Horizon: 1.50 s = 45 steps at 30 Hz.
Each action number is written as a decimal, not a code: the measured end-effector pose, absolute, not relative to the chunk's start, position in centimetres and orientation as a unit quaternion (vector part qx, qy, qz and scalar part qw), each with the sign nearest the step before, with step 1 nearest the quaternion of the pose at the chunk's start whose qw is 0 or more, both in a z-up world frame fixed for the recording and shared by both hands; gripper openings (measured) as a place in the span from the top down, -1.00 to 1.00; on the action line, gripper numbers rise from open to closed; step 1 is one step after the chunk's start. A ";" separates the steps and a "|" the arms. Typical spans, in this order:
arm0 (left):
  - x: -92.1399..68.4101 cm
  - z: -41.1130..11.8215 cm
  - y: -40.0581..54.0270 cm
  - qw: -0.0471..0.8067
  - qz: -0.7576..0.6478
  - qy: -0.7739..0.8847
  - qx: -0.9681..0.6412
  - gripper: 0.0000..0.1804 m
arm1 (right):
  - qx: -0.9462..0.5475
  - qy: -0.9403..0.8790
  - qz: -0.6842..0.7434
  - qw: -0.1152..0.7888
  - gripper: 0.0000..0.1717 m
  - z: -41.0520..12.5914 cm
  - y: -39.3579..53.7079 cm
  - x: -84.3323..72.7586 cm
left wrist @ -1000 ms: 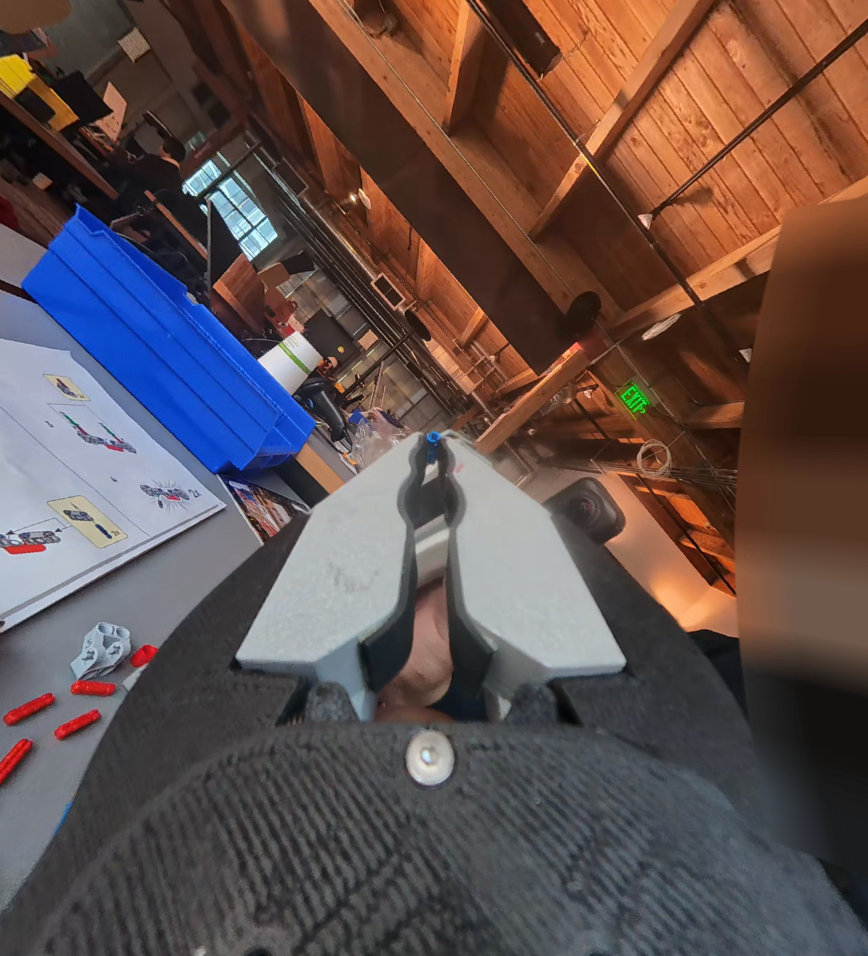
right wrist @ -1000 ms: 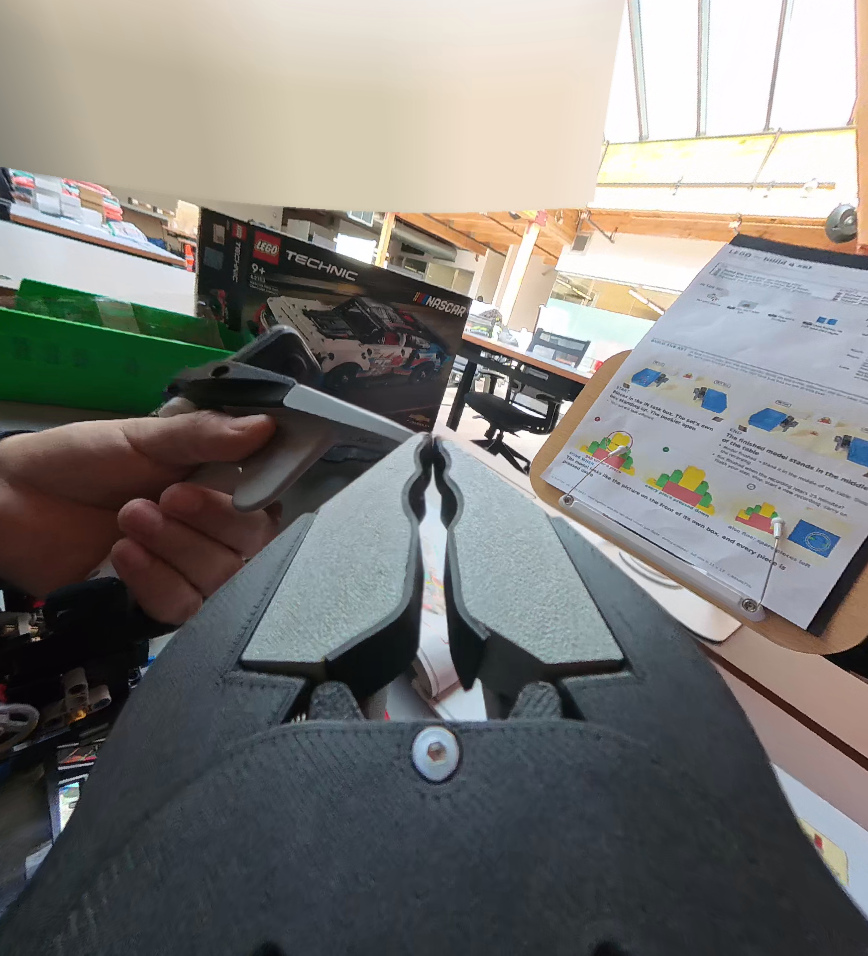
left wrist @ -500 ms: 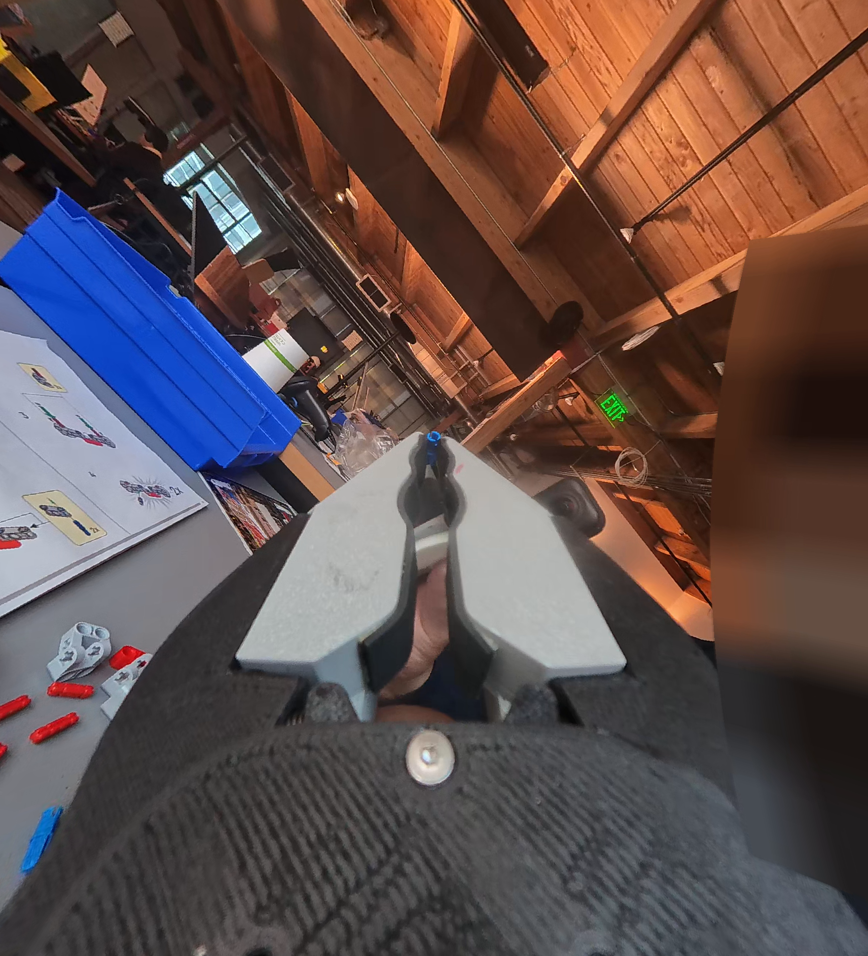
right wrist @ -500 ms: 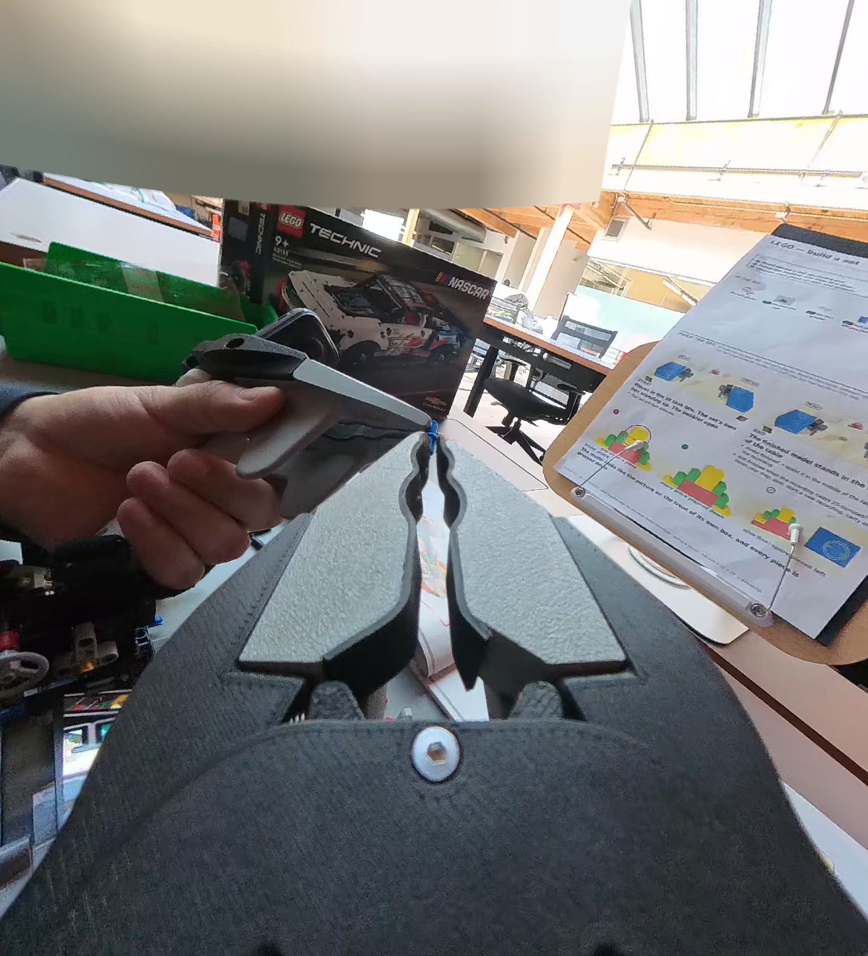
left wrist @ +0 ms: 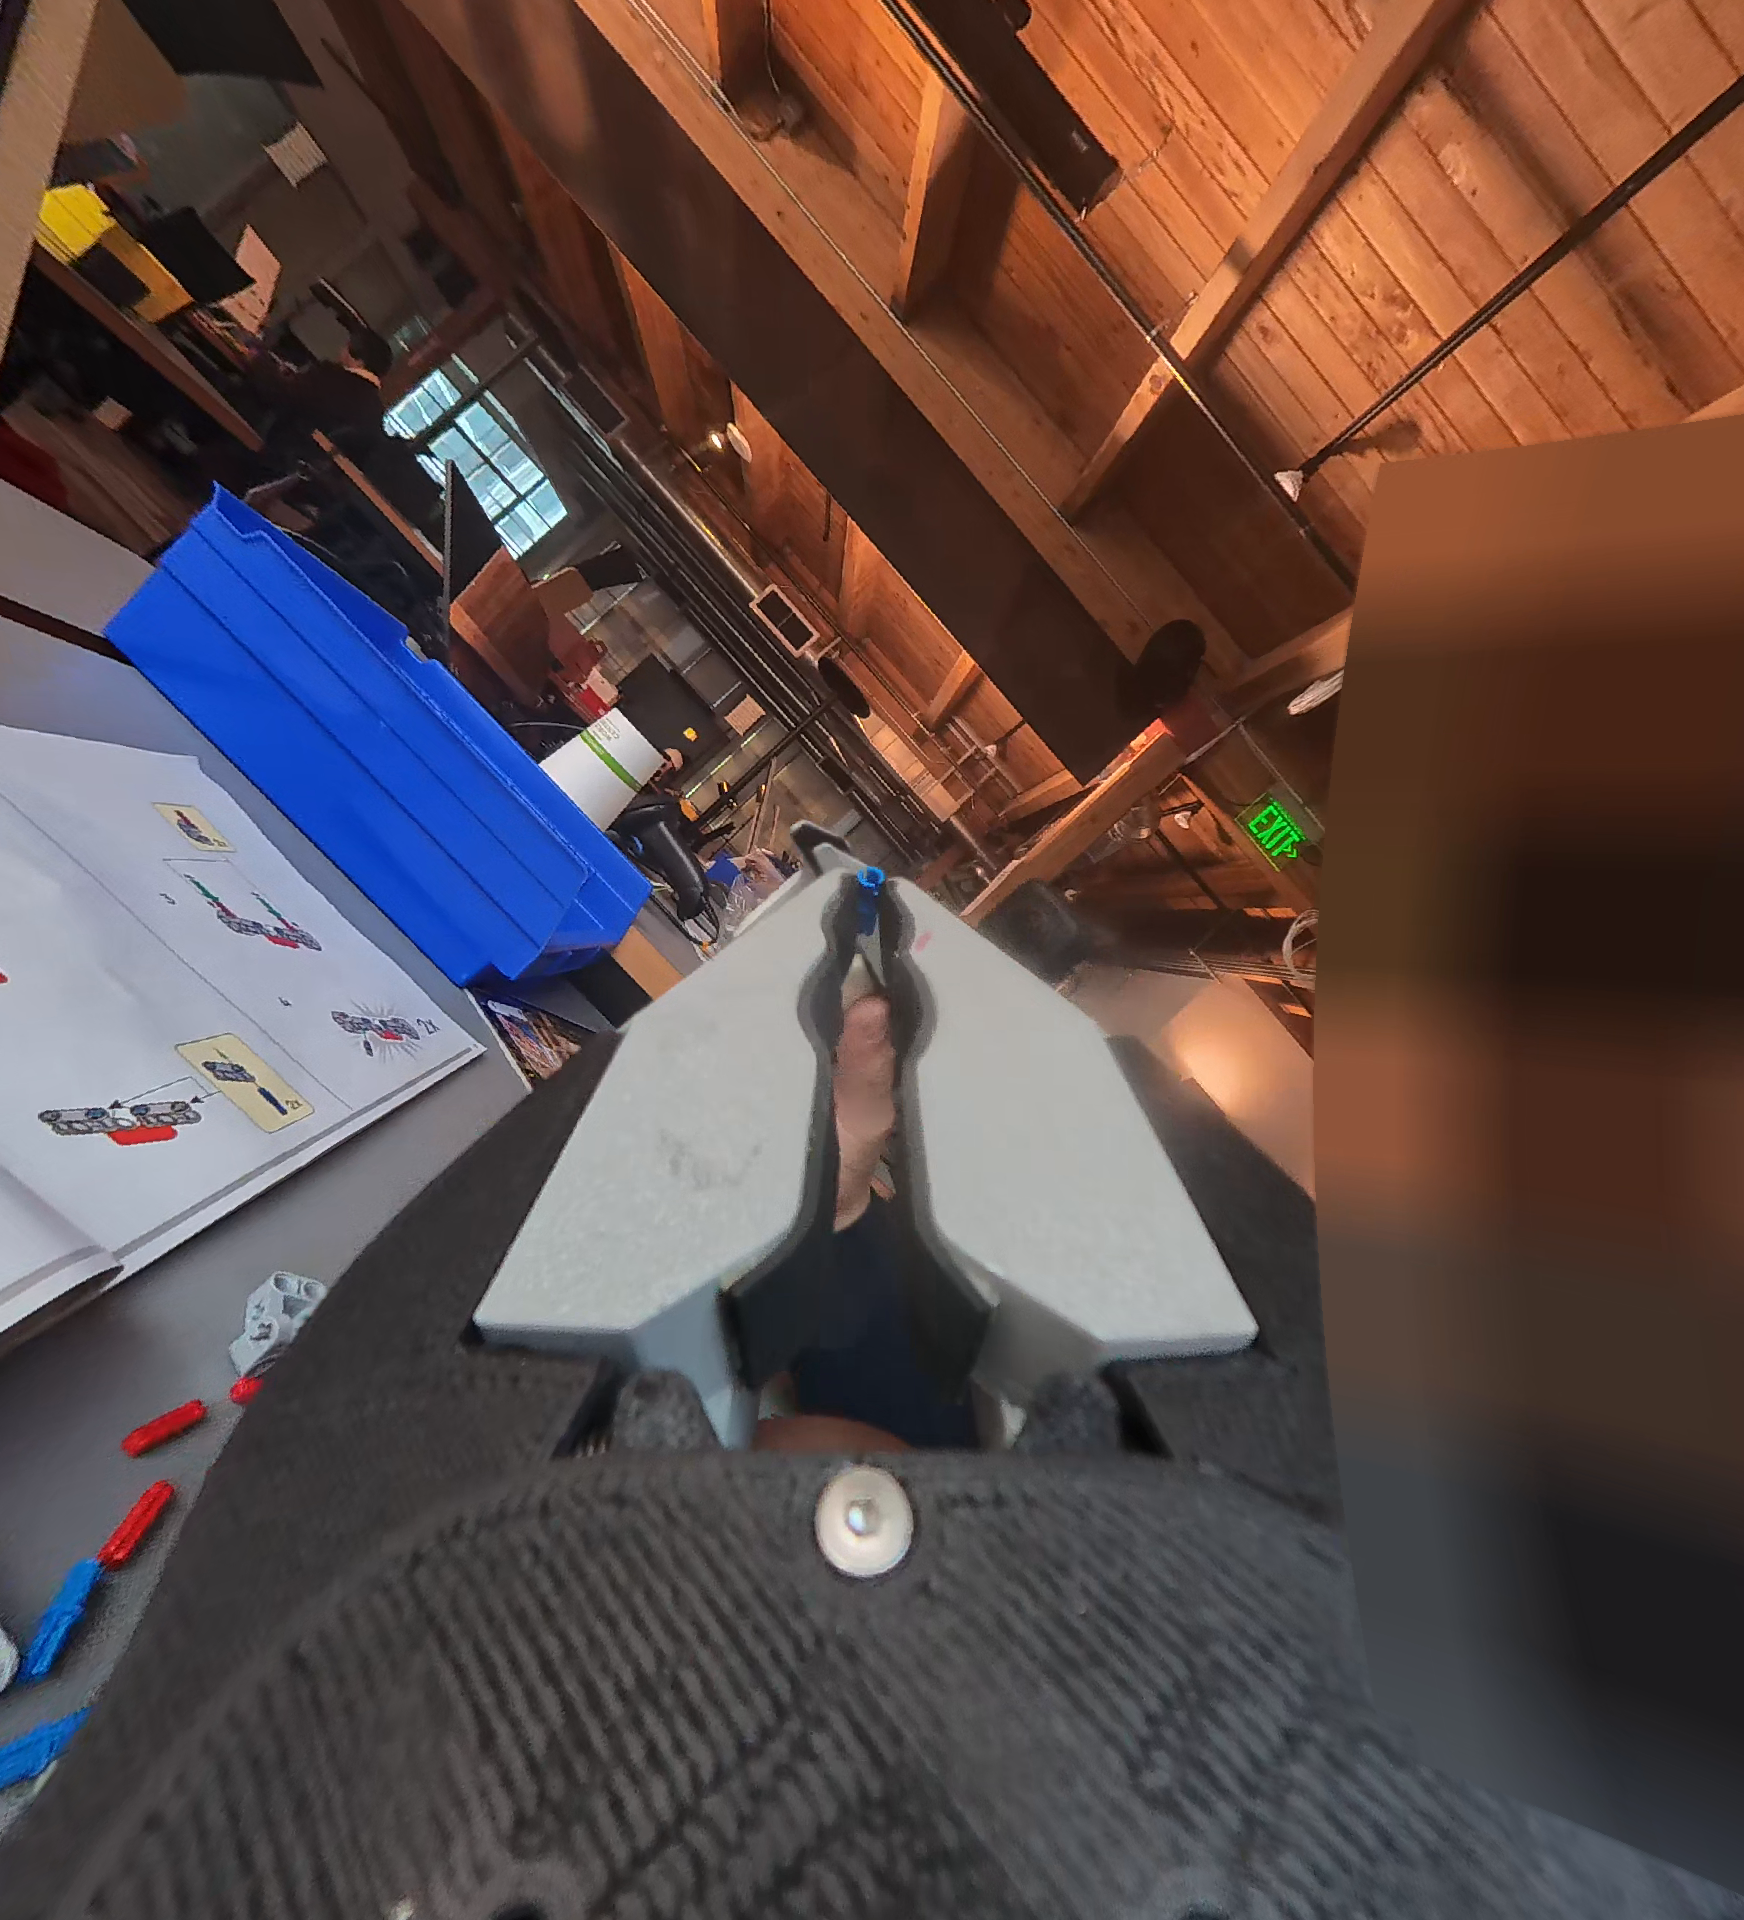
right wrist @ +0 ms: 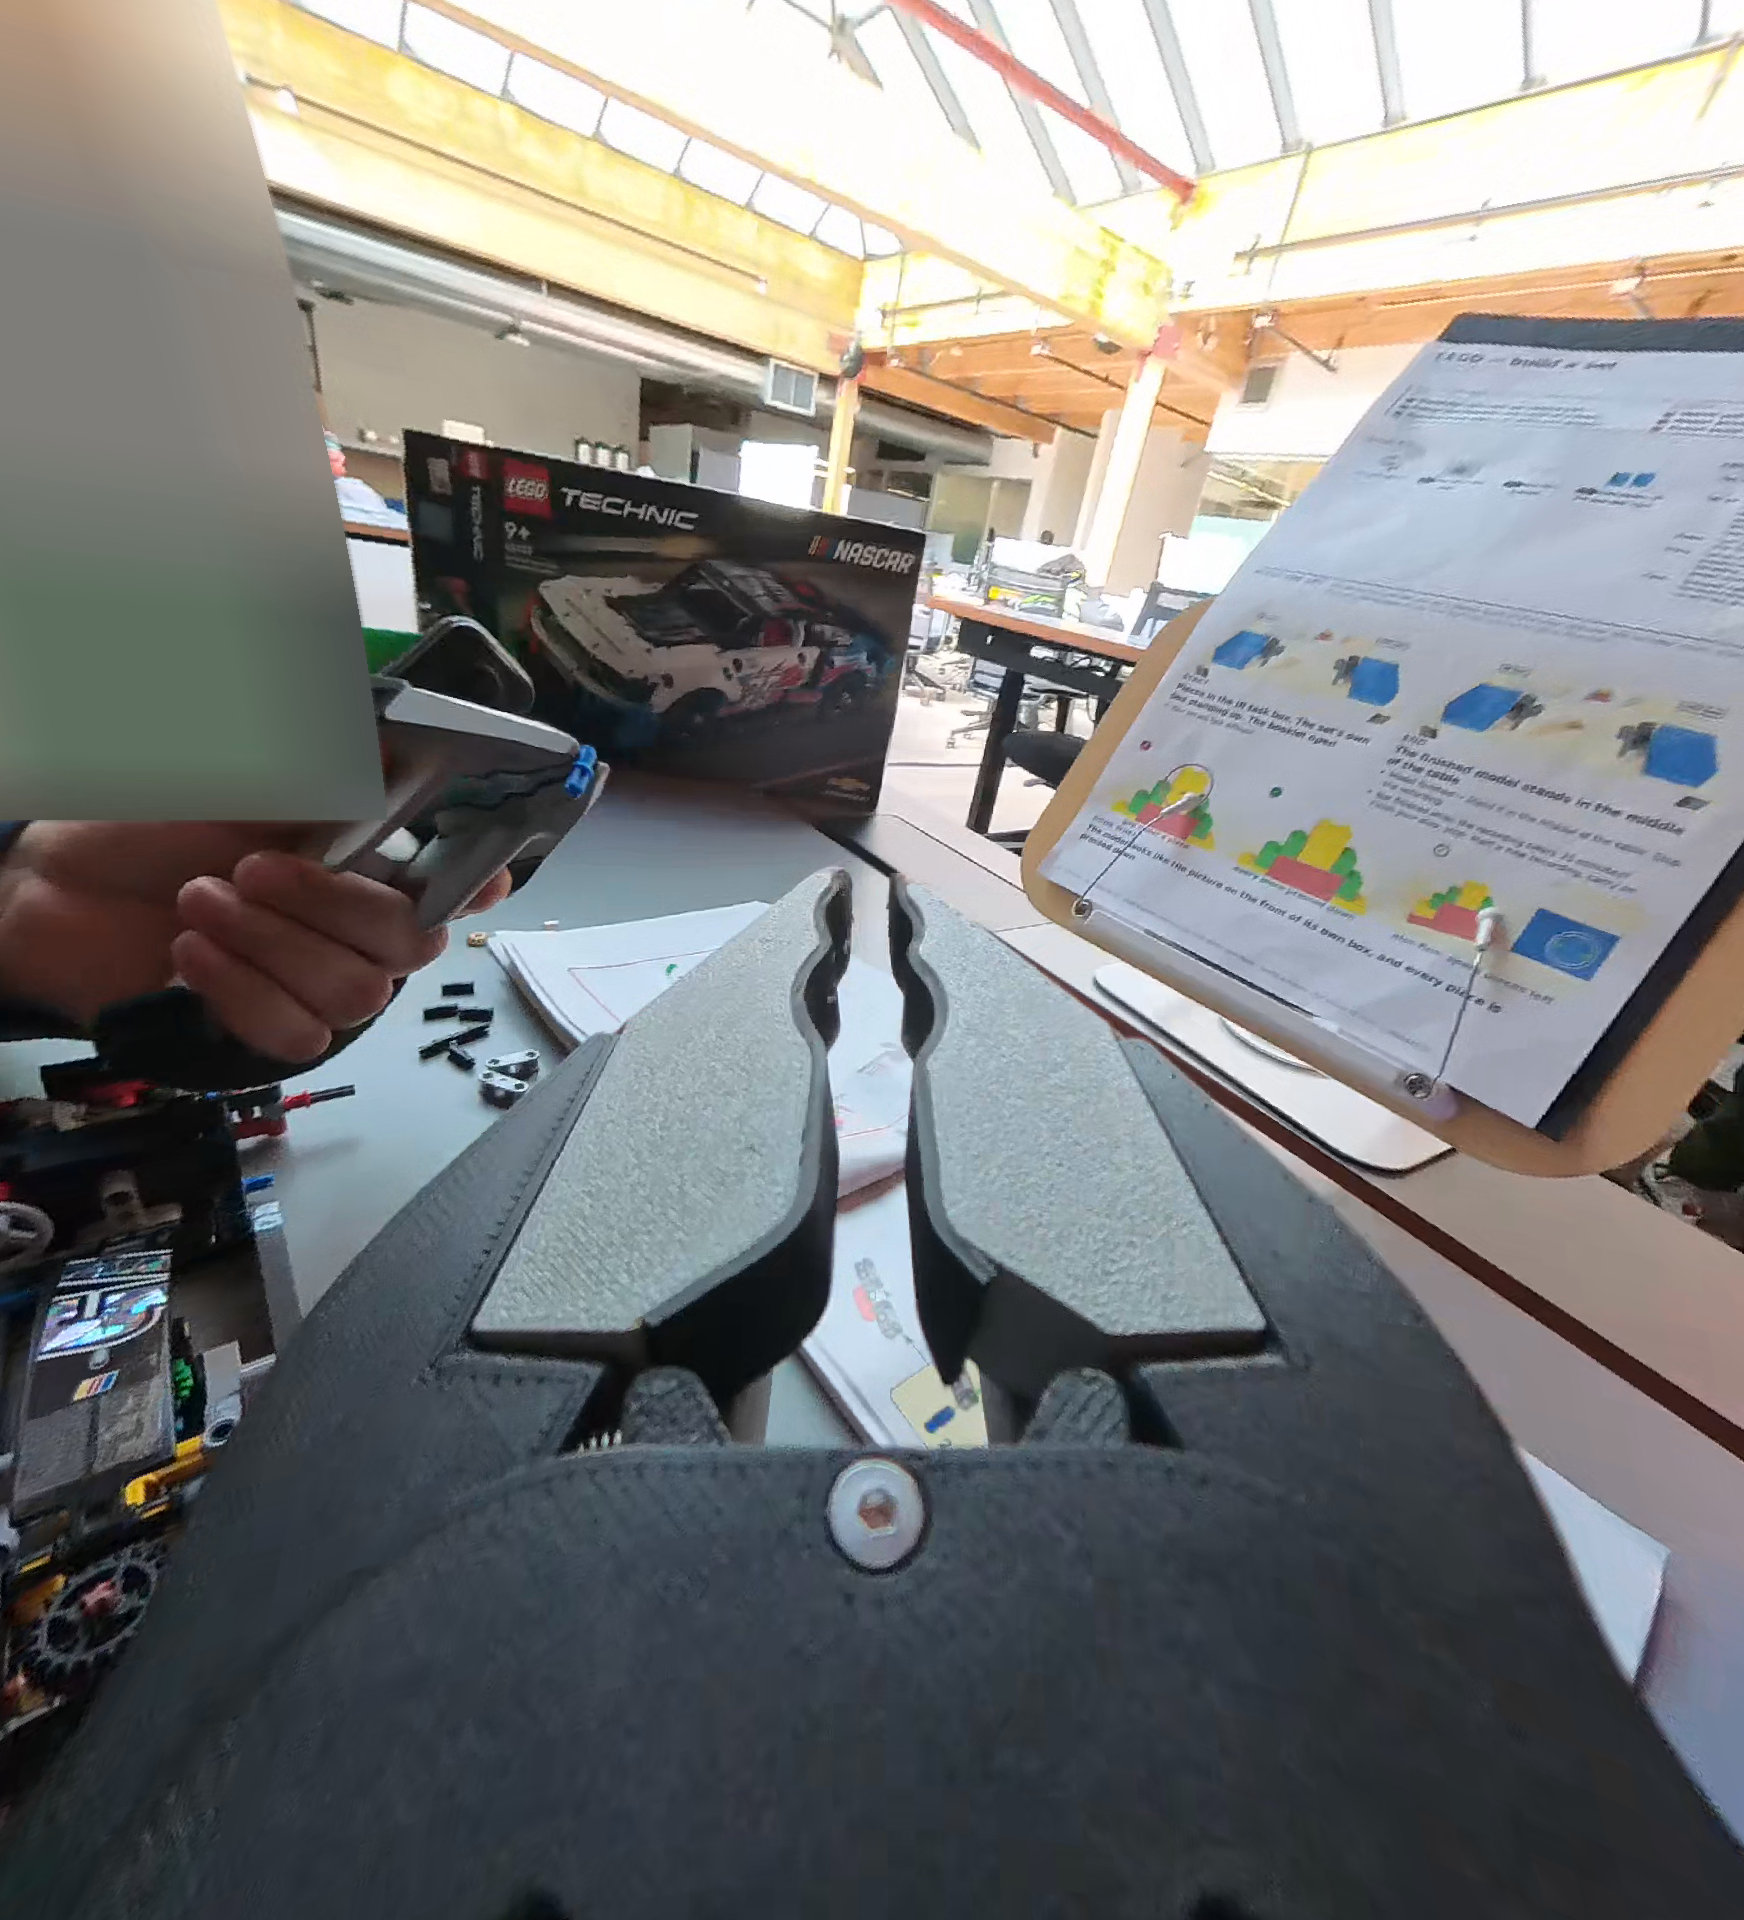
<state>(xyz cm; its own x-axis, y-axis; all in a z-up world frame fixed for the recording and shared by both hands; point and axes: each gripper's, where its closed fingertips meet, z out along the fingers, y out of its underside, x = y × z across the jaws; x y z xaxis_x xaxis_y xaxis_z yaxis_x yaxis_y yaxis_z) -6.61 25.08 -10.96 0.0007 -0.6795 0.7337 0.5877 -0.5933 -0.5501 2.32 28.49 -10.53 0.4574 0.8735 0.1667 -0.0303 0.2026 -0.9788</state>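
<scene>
The small blue plastic pin [left wrist: 866,884] is pinched at the very tips of your left gripper [left wrist: 868,912], raised above the grey table [right wrist: 702,862]. Your right gripper [right wrist: 870,896] stays apart from it, its fingers slightly parted with nothing between them. Behind stand a dark printed cardboard box [right wrist: 702,644] and a printed sheet on a wooden stand [right wrist: 1470,727].

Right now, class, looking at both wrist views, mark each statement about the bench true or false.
1. The left tongs grip a small blue pin at their tips. True.
2. The right tongs are clamped on a red pin. False: nothing sits between their tips, which stand slightly apart.
3. A blue bin stands behind the open booklet. True.
4. The boxed set lies flat on the table. False: it stands upright.
5. Red pins lie on the grey table. True.
</scene>
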 end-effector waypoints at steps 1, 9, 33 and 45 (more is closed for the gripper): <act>-6.5 -11.0 25.0 0.447 -0.707 0.043 -0.546 1.00 | -0.530 -0.402 0.342 0.664 0.95 -10.6 28.3 2.1; -5.3 -11.1 24.3 0.427 -0.719 0.047 -0.546 1.00 | -0.489 -0.489 0.308 0.653 0.97 -11.7 23.5 -3.4; -4.1 -11.2 23.1 0.402 -0.722 0.093 -0.555 1.00 | -0.486 -0.481 0.262 0.681 0.99 -11.4 23.1 -4.4; -5.0 -16.1 24.3 0.622 -0.109 0.499 -0.593 0.82 | -0.599 -0.454 0.501 0.429 0.99 -15.7 24.3 -4.2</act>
<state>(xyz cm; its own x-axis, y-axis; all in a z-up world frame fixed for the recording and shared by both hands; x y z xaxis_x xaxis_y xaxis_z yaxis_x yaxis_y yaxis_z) -5.00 24.31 -16.10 0.4784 -0.7273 -0.4922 -0.4573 0.2721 -0.8466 -4.15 24.29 -15.68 0.0868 0.9737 -0.2108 0.1147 -0.2199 -0.9687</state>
